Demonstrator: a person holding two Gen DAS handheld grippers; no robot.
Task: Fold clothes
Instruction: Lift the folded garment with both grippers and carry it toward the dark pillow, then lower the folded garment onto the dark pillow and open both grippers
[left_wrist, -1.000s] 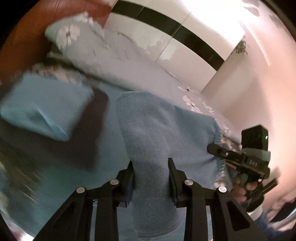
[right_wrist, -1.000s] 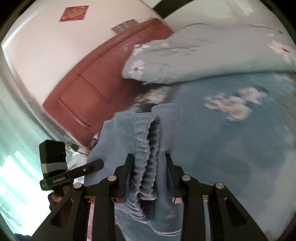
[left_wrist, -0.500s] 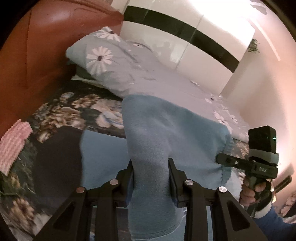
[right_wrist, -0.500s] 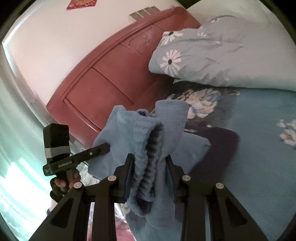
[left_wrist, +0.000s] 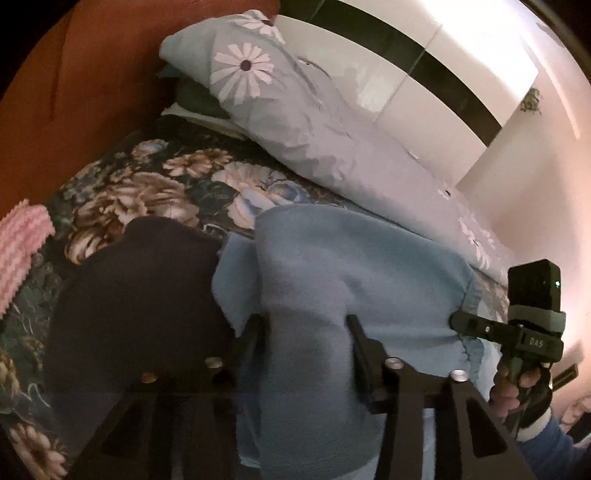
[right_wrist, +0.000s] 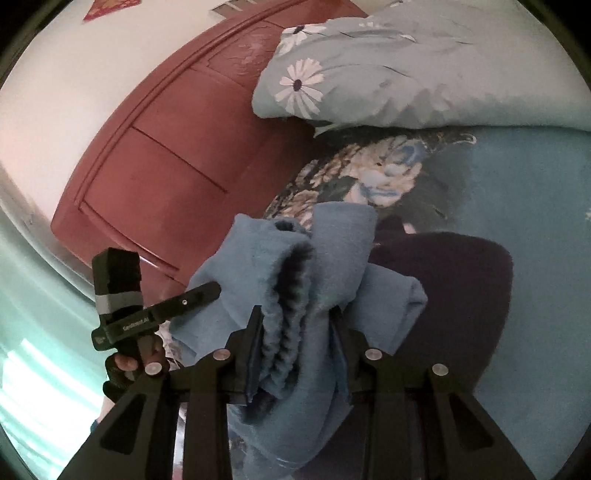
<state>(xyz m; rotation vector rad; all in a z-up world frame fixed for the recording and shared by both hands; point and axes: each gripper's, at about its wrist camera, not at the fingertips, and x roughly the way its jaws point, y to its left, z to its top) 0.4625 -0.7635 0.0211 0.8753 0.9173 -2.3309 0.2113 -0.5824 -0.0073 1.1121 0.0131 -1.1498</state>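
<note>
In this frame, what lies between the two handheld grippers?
Only the light blue fleece garment, stretched from the left gripper to the right gripper; each is clamped on an end. The left wrist view shows it best.

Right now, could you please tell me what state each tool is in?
Left tool: closed on the blue fleece garment.
Right tool: closed on the same blue fleece garment, at its ribbed edge.
</note>
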